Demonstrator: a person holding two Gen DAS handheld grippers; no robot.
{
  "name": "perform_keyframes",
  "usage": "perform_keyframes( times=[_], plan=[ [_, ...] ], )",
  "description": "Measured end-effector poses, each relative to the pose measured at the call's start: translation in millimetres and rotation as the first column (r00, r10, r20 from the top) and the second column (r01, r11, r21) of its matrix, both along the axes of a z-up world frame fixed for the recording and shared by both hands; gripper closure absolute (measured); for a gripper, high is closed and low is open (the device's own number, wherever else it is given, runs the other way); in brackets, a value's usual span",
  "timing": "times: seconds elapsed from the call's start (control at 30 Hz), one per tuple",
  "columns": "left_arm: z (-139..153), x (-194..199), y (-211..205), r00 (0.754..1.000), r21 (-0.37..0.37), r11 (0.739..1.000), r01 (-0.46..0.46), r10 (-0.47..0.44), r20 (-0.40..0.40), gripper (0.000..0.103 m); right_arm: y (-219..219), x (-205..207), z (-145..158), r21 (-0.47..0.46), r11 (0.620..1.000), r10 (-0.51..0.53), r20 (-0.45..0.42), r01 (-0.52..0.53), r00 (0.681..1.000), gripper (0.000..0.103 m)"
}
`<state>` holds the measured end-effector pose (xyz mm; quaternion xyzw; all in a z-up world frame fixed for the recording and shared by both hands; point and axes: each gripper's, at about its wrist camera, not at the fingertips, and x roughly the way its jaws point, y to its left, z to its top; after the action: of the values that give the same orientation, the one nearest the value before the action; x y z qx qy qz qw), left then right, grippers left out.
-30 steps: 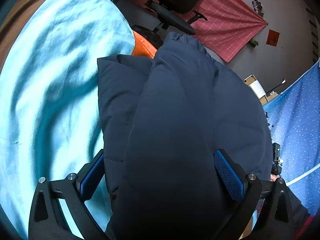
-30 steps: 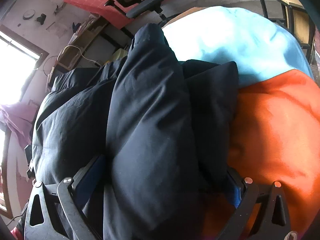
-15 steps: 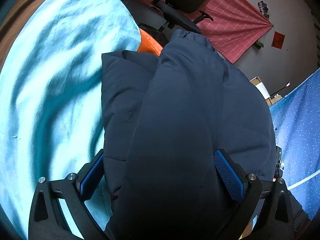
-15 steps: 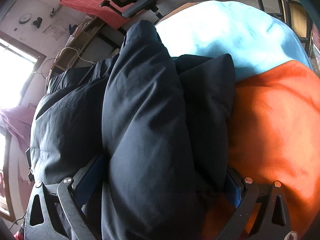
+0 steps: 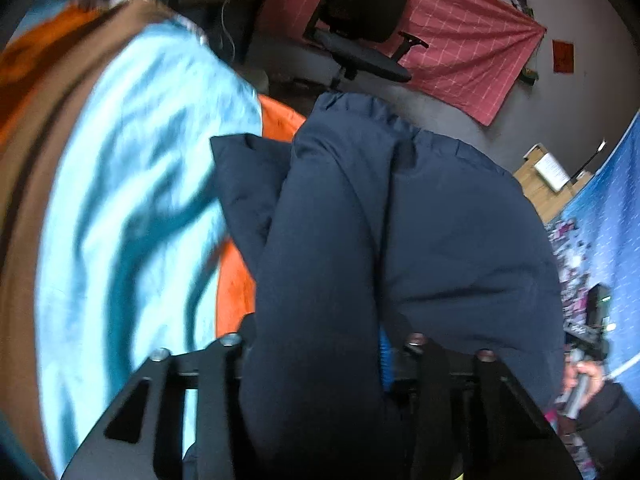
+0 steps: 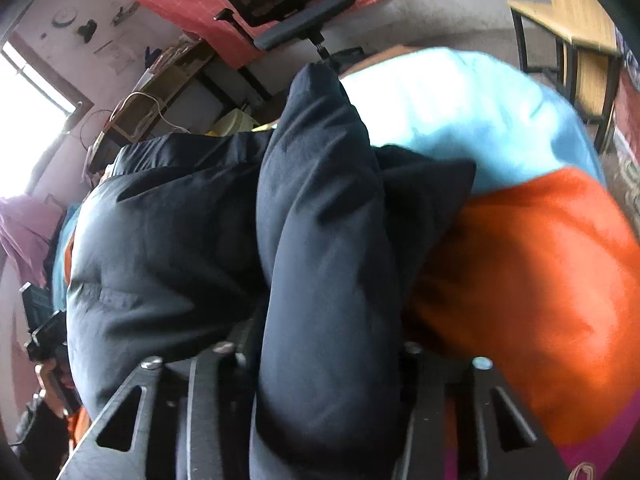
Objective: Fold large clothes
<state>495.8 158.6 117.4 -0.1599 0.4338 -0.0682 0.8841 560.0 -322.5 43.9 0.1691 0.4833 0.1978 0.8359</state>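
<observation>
left tongs: my left gripper (image 5: 316, 344) clenched on a thick roll of the navy puffer jacket (image 5: 400, 220); padding bulges up between the fingers and hides the pads, only a sliver of blue pad shows on the right.
right tongs: my right gripper (image 6: 320, 352) also clenched on a fat fold of the same jacket (image 6: 320, 220); both fingers pressed into the fabric.
jacket position: bunched and lifted at the near edge, running away from me toward the far side; far part rests on the light blue sheet (image 5: 132, 200) and the orange blanket (image 6: 540, 300).
surface: blue sheet to the left in the left view, orange blanket to the right in the right view; jacket lies across the seam between them.
background: office chair (image 5: 360, 40) and red cloth on the wall (image 5: 460, 52) far off, not involved.
view quality: edges blurred; probably hem or a side panel in each grip, I cannot tell which part.
step in hand: I judge mid-fold, both near corners gripped, ready to carry over.
next move: carry both grips together toward the far end, keep them level so layers stack square, lay down, then let go.
risk: slippery puffy fill could slide out or spring open.
</observation>
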Motion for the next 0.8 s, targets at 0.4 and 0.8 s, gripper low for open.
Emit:
perform_keyframes(
  times=[0.4,0.8],
  plan=[
    [72,-45,-43,0.978,0.107,0.994,0.003,-0.025,0.205,0.089,15,-27,93,-0.01,1.0,-0.016,0.167,0.018,0.986,0.085],
    [109,-104,-38,0.972,0.132,0.991,-0.011,-0.02,0.236,0.088,46,-73,153,-0.018,0.999,0.049,0.254,-0.045,0.966,0.085]
  ],
)
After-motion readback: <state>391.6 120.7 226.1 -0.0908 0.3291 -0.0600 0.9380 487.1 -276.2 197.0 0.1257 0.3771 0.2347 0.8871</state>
